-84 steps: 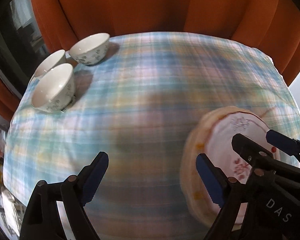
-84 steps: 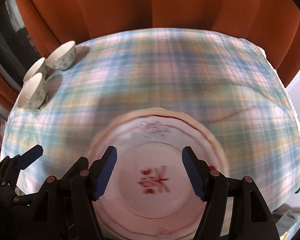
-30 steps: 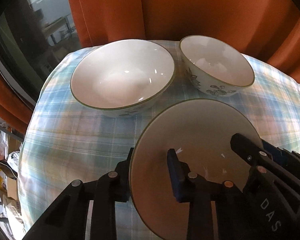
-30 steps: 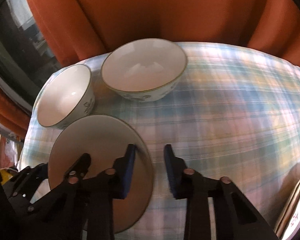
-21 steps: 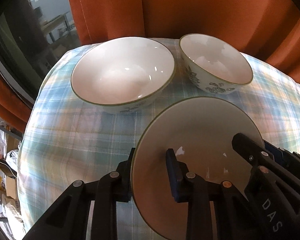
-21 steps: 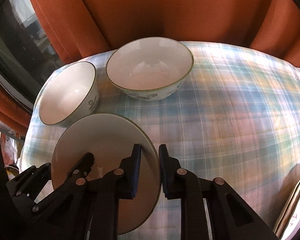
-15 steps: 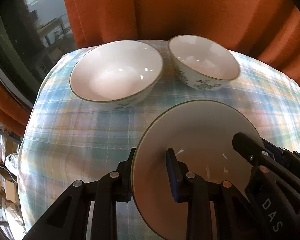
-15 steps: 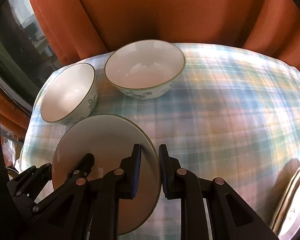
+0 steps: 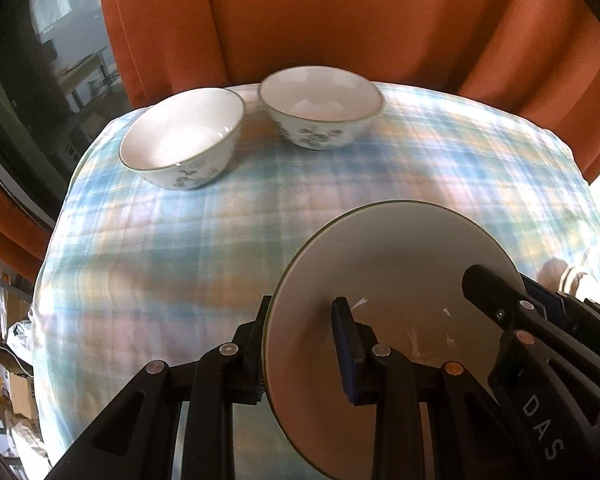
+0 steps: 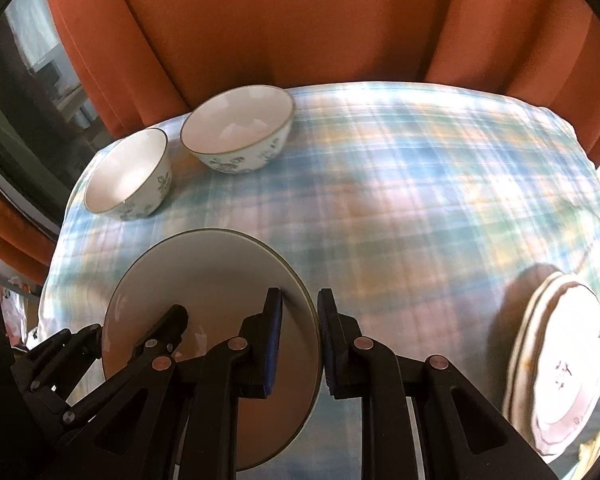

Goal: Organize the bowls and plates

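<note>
Grippers both clamp one bowl (image 9: 392,280): left gripper (image 9: 300,344) pinches its left rim, right gripper (image 10: 298,340) pinches its right rim, jaws nearly closed on the wall. Bowl is plain white inside with a thin green rim line, held above the plaid tablecloth (image 10: 400,184). Two matching floral bowls (image 10: 238,136) (image 10: 128,174) sit just beside each other at the far left corner. Stacked pink-patterned plates (image 10: 564,360) sit at the right edge. Cloth between is open; orange curtain (image 10: 300,20) behind.
</note>
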A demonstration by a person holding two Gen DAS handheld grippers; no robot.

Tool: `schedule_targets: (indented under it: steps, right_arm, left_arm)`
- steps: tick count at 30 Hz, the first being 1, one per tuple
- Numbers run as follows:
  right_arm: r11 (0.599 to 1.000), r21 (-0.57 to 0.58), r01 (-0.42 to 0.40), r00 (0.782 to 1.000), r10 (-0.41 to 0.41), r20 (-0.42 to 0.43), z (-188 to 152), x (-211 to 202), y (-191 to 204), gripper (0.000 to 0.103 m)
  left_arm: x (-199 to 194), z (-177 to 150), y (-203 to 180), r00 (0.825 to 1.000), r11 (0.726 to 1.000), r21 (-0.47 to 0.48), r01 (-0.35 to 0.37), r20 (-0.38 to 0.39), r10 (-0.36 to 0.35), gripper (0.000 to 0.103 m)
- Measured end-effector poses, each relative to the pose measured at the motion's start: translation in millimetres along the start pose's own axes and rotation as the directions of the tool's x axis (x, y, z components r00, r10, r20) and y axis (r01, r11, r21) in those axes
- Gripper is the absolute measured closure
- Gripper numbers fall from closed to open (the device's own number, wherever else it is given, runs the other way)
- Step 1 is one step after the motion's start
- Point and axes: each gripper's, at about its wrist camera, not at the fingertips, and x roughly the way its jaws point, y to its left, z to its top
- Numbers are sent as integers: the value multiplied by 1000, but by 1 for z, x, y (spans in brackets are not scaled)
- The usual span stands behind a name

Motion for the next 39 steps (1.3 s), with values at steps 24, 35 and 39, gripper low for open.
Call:
schedule_targets:
  steps: [24, 35, 39]
  right_arm:
    - [998, -53, -26, 999, 24, -39, -65, -20, -103, 81]
    - [990, -116, -80, 993, 69, -97, -74, -7, -115, 82]
    - [986, -146, -82, 993, 68, -97, -74, -7, -113, 82]
  left_arm:
    - [-3, -65, -100, 998, 999, -3, -47, -40, 47, 76]
    - [4, -80, -110, 994, 994, -46, -96, -47, 94, 76]
    - [2, -83, -110, 995, 993, -64, -96, -47, 93, 70]
